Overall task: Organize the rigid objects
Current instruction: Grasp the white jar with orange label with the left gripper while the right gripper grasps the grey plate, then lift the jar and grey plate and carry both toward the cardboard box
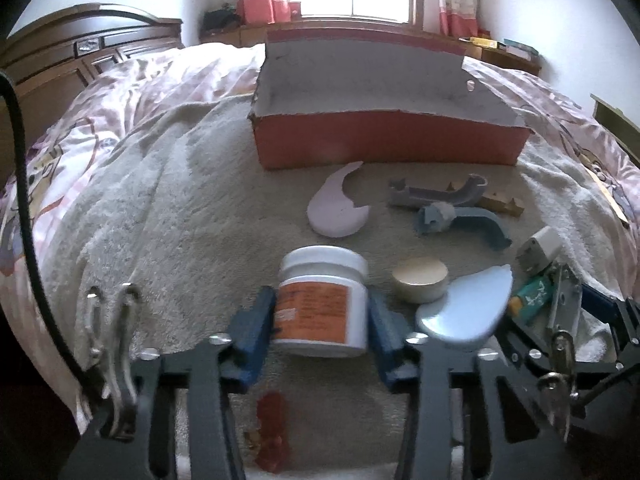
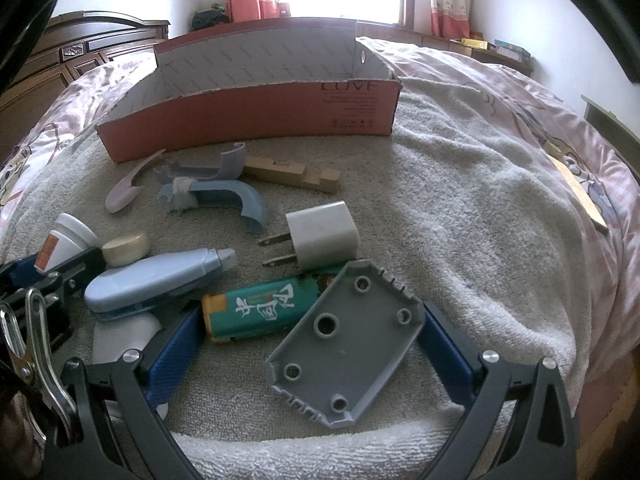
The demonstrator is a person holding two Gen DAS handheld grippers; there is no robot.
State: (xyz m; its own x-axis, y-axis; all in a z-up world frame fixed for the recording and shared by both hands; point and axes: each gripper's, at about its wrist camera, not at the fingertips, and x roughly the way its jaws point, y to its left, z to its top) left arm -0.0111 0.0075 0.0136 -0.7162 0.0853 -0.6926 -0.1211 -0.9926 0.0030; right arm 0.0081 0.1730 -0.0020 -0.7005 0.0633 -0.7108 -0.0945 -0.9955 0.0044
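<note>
Nearest, the left gripper [image 1: 320, 322] is clamped on an upright white jar [image 1: 323, 300] on the towel [image 1: 192, 200]. To its right, the right gripper [image 2: 308, 344] gapes wide around a grey plate [image 2: 344, 344], its pads beside the edges, a green lighter [image 2: 260, 312] at its left pad. Farther off lies a charger [image 2: 320, 238], then two blue brackets [image 2: 224, 196], and farthest the open red box [image 2: 256, 116]

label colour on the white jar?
Orange, on the white jar; clearest in the left wrist view.
</note>
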